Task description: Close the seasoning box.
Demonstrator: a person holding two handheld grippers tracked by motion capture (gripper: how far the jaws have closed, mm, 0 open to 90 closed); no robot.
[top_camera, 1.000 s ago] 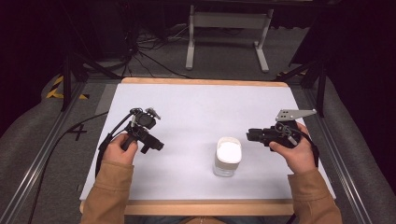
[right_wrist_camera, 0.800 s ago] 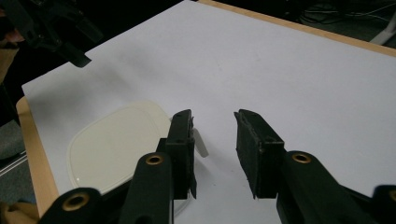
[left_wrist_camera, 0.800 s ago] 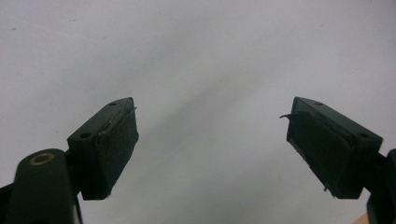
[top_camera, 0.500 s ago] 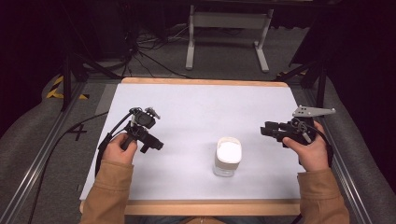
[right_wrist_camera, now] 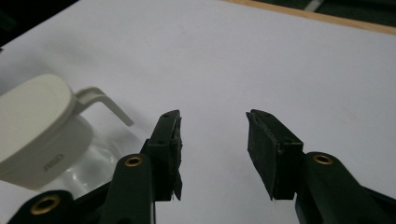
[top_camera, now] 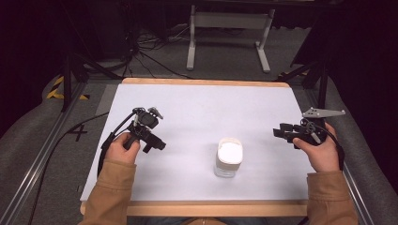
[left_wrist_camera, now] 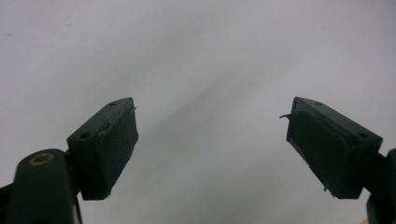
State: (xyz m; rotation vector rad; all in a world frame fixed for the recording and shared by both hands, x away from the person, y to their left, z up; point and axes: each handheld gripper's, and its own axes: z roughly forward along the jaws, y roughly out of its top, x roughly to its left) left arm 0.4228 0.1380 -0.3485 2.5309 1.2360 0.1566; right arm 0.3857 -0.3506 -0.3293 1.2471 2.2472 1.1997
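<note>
High view: my right gripper (top_camera: 283, 132) is pulling back to the right edge of the tabletop (top_camera: 197, 103). A second ago it was sitting just beside the jar (top_camera: 229, 157), now it is well apart from it, so I'm reading this as a retreat after letting go, or a reset before a fresh approach; either way nothing is being held. The jar is standing upright near the front-middle of the tabletop, between my two hands, white lid on, not shifting across the frames. My left gripper (top_camera: 157, 144) is hovering over the left part of the tabletop, same spot as before, jaws pointing roughly toward the jar but well clear of it. Left gripper view: I'm looking along my two jaws at bare white surface, jaws spread wide, nothing between the pads (left_wrist_camera: 116, 144), so it's released. Right gripper view: jaws are standing apart with a clear gap, empty, also released; the jar (right_wrist_camera: 42, 135) is sitting off to the left of the jaws, clear glass body, cream lid, with a thin lid tab sticking out toward my near jaw but not touching it. Count: one jar, one lid on it, two grippers, both unloaded, one tabletop. My guess is the jar is the only work item, and the next grasp needs a re-approach from the right.
</note>
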